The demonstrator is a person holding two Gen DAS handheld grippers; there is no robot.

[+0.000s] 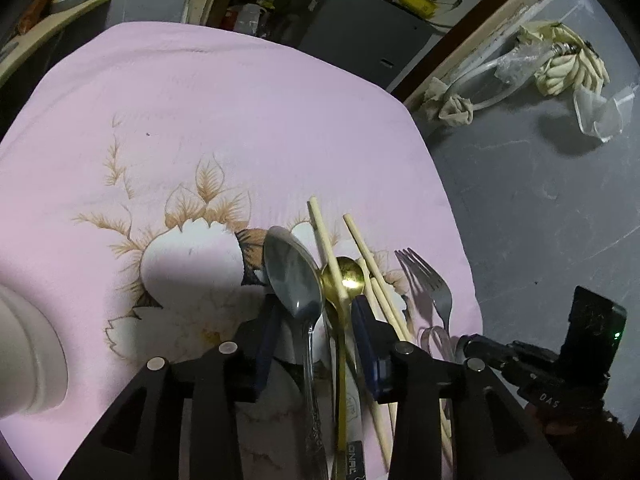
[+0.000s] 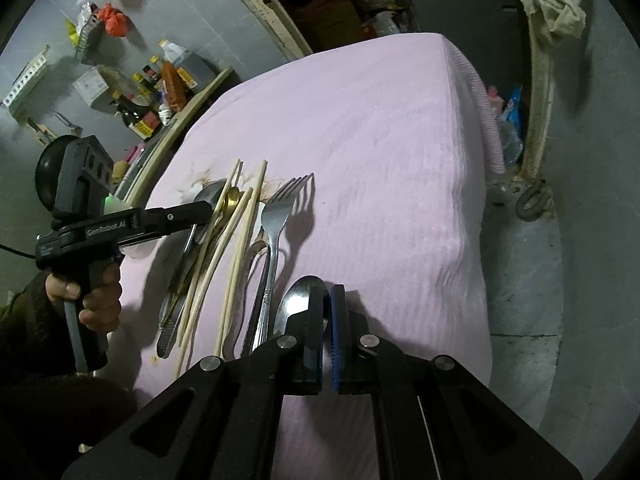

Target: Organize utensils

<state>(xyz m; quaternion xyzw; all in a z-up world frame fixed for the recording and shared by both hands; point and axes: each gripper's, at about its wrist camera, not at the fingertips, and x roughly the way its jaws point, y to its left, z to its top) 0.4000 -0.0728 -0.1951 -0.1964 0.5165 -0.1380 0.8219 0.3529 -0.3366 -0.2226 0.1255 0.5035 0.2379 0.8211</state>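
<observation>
Pink-clothed counter [image 1: 240, 100], cluttered shelves behind. Left tool [image 1: 314, 316] parted, astride silver spoon [image 1: 294, 276] and gold spoon [image 1: 346, 276] beside fork [image 1: 434, 284]. Right tool [image 2: 326, 320] clamped on another spoon [image 2: 298, 300]; chopsticks [image 2: 244, 220] unsorted, sorting barely begun.

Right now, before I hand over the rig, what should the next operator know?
Left gripper: open, straddling the large spoon and gold spoon.
Right gripper: shut, with a small spoon at its tips; whether it is gripped is unclear.
Chopsticks and fork lie bundled on the pink cloth.
Done: nothing visibly sorted.
Left: separate the utensils by type.
</observation>
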